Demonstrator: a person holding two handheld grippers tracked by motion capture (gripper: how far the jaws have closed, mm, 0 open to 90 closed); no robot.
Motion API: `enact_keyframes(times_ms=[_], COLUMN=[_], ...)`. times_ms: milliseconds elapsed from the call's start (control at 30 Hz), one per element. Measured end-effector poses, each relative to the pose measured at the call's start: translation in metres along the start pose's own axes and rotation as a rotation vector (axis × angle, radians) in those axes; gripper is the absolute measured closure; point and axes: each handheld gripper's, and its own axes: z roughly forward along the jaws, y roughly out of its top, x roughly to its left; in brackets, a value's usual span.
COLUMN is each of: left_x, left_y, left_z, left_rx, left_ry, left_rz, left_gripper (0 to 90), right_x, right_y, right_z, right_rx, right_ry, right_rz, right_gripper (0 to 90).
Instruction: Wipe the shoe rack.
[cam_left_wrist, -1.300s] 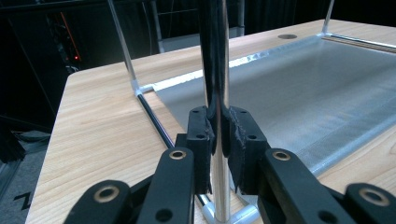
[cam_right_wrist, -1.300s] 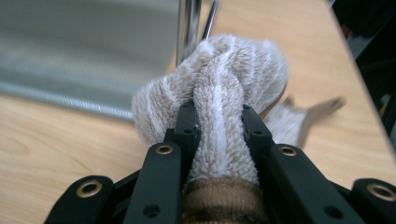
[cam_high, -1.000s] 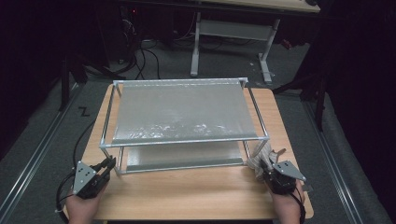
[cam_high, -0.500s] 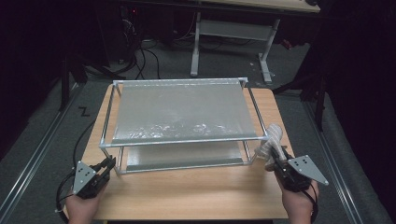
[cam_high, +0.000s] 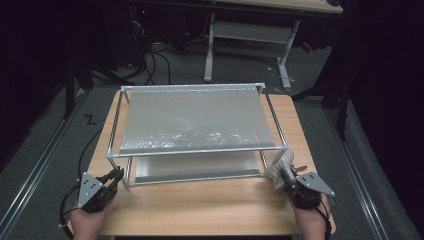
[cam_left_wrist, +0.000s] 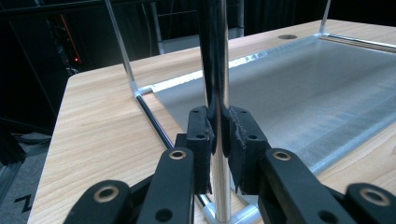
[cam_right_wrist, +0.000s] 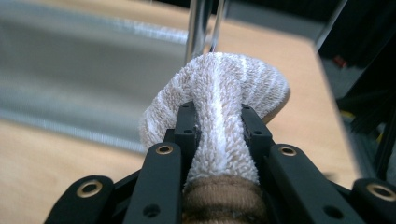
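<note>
wooden table (cam_high: 210, 210), metal rack (cam_high: 195, 150) between both grippers' jaws

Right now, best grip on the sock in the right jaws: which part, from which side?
The sock is best held mid-body just above its brown cuff, as the right gripper has it now: jaws come from the person's side, one on each flat face. It is soft, folded terry, so its bulging toe end hangs free toward the rack post.

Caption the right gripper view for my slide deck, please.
Right gripper clamps a striped terry cloth near the metal rack's post.
</note>
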Motion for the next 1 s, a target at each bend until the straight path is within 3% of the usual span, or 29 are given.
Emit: enact_keyframes(times_ms=[33,167,267,367,467,500,533,600,733,833,1000], left_x=[0.000,0.000,0.001,0.000,0.000,0.000,0.000,0.000,0.000,0.000,0.000], left_y=[0.000,0.000,0.000,0.000,0.000,0.000,0.000,0.000,0.000,0.000,0.000], left_z=[0.000,0.000,0.000,0.000,0.000,0.000,0.000,0.000,0.000,0.000,0.001], left_rx=[0.000,0.002,0.002,0.001,0.001,0.001,0.001,0.002,0.003,0.002,0.000], left_ry=[0.000,0.000,0.000,0.002,0.001,0.001,0.002,0.004,0.004,0.004,0.007], left_rz=[0.000,0.001,0.000,0.002,0.001,0.001,0.001,0.001,0.001,0.002,0.003], left_gripper=[79.2,79.2,79.2,79.1,79.1,79.1,79.1,79.1,79.1,79.1,79.0], right_x=[0.003,0.007,0.008,0.006,0.000,-0.006,-0.006,-0.014,-0.034,-0.038,-0.026], right_y=[-0.009,-0.019,-0.022,-0.020,-0.017,-0.014,-0.014,-0.010,0.003,0.010,0.018], right_z=[0.008,0.016,0.020,0.016,0.007,0.000,0.000,-0.002,0.007,0.019,0.038], right_rx=[0.043,0.086,0.104,0.087,0.058,0.043,0.043,0.033,0.012,0.015,0.003], right_ry=[0.014,0.021,0.033,0.020,-0.016,-0.079,-0.079,-0.140,-0.196,-0.189,-0.122], right_rz=[-0.010,-0.038,-0.031,-0.028,-0.028,-0.030,-0.030,-0.037,0.016,0.039,0.046], right_gripper=[73.5,73.6,73.6,73.6,73.6,73.6,73.6,73.6,73.6,73.5,73.6])
